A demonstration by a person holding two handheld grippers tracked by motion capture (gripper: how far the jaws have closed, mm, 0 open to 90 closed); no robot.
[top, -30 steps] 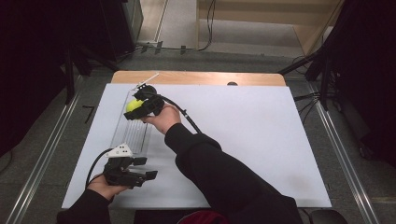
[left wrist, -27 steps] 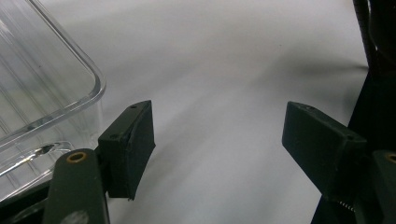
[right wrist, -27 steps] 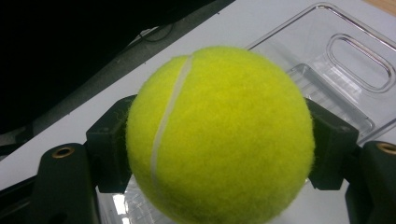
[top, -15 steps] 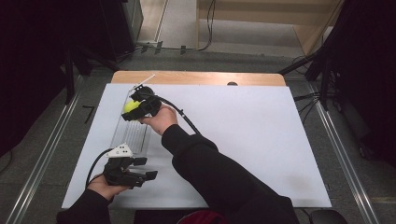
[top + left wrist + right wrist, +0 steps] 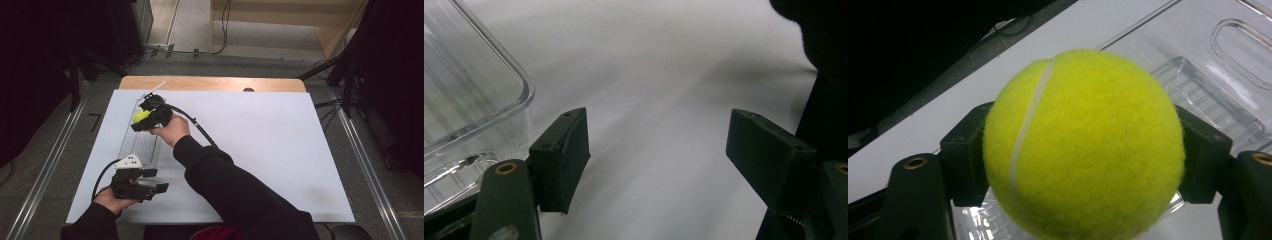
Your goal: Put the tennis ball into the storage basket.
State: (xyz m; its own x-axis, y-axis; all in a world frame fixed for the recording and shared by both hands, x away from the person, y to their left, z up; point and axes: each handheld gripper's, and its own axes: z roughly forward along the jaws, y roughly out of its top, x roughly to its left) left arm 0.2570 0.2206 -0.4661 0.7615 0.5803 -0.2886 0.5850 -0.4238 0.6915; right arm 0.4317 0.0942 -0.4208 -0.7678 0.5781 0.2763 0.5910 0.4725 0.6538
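The worktop (image 5: 280,150) carries a large white sheet that covers nearly its whole surface; a strip of bare wood shows along the far edge. At the left part of the sheet lies a clear plastic tray (image 5: 142,142), long and narrow, running from near the far edge toward the person. The tray has a ribbed floor, rounded corners and a raised rim; in the right gripper view its moulded grooves and an oval recess are visible beneath the ball.

The right hand-held gripper (image 5: 145,120) is above the far end of the tray, with the person's dark-sleeved arm reaching across the sheet from the bottom of the high view. Its jaws are set roughly a ball's width apart and are clamped on a tennis ball (image 5: 1083,145), one black pad pressed against each side. The ball is bright yellow-green with a fuzzy felt nap, and one curved white seam runs from its top down the left face. It sits between the jaws, above the tray; whether it touches the tray floor cannot be told.

The left hand-held gripper (image 5: 659,160) is at the near end of the tray, close to the near left corner of the sheet. Its jaws stand wide apart with nothing between them; the left jaw is just beside the tray's rounded near corner, over bare white sheet.
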